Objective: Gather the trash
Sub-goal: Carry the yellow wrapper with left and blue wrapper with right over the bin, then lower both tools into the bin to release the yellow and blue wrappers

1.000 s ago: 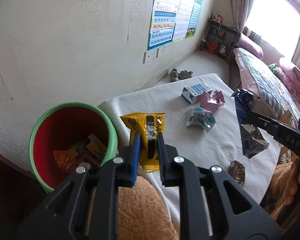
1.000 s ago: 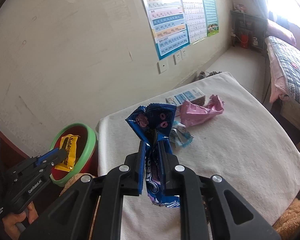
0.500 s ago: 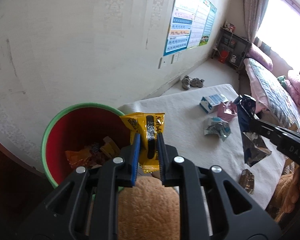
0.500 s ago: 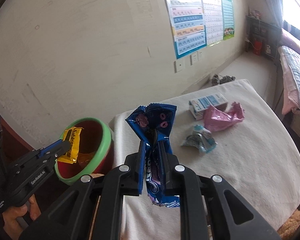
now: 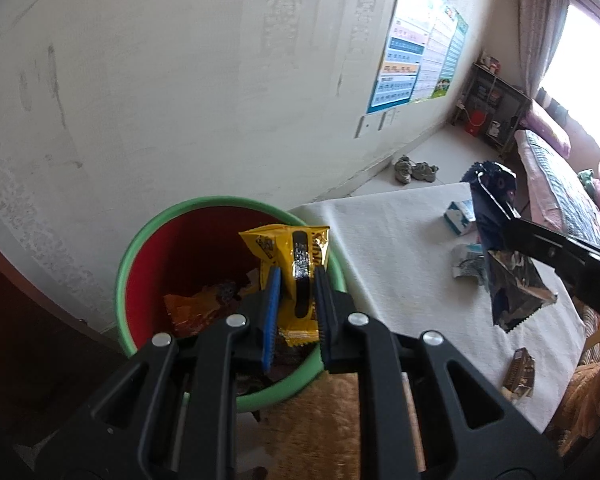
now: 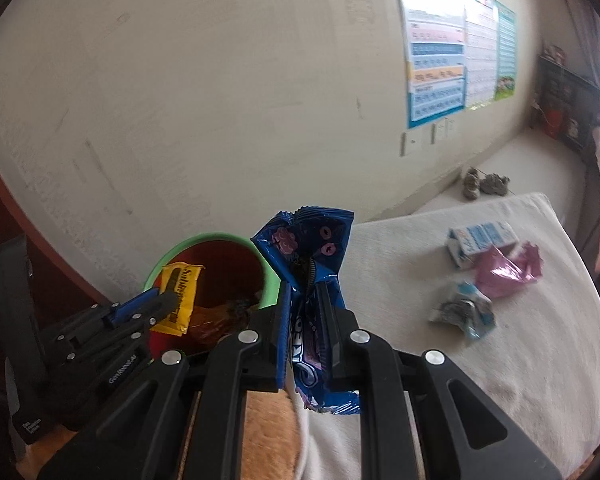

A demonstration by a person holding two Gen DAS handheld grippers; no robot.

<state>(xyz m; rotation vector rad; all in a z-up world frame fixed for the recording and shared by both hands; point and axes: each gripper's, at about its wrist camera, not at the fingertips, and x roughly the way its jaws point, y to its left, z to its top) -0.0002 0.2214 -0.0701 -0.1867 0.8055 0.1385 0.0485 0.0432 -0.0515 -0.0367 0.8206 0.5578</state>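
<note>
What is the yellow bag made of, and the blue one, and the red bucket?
Yellow bag: looks like thin glossy plastic film, shiny and crinkled with a crimped edge.
Blue bag: probably the same film; in the left view its inside shines silvery, like foil lining.
Red bucket: seems hard smooth plastic, with an even green rim.

1. Bin (image 5: 128, 264): red inside, green rim, upright beside the counter (image 5: 400, 248), with orange wrappers at the bottom.
2. Yellow wrapper (image 5: 296, 264): upright, pinched over the bin's opening.
3. Blue wrapper (image 6: 316, 280): crumpled, pinched upright near the bin.
4. On the counter: blue-white carton (image 6: 480, 240), pink wrapper (image 6: 508, 268), crumpled foil wrapper (image 6: 460, 308), brown wrapper (image 5: 520, 372).
</note>
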